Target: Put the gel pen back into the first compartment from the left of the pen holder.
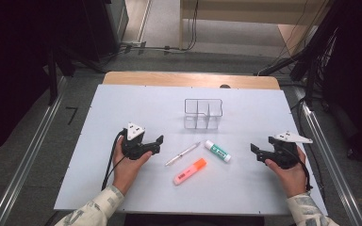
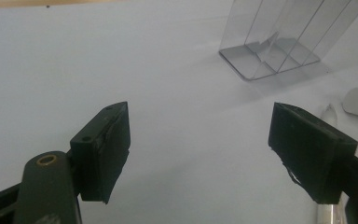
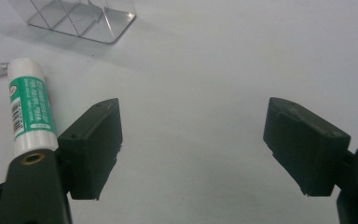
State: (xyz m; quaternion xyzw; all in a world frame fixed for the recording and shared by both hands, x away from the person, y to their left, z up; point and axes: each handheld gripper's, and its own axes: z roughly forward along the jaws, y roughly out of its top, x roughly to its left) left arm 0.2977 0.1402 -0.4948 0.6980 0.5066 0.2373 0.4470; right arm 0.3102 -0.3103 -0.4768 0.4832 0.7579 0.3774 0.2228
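**Both grippers wait, open, at the sides of the pen things**

The person holds the left gripper [image 1: 156, 143] low over the white table [image 1: 99, 141], with its jaws spread wide and nothing between them. The right gripper [image 1: 258, 153] is the same, jaws far apart and empty. Between the two grippers lie three things: a silver pen [image 1: 183, 154], an orange highlighter [image 1: 189, 171] just beside it, and a white glue stick [image 1: 217, 151] with a green label. The pen is nearest to the left gripper, the glue stick nearest to the right one. Behind them stands a clear organizer [image 1: 203, 113] with compartments, upright and apart from the rest.
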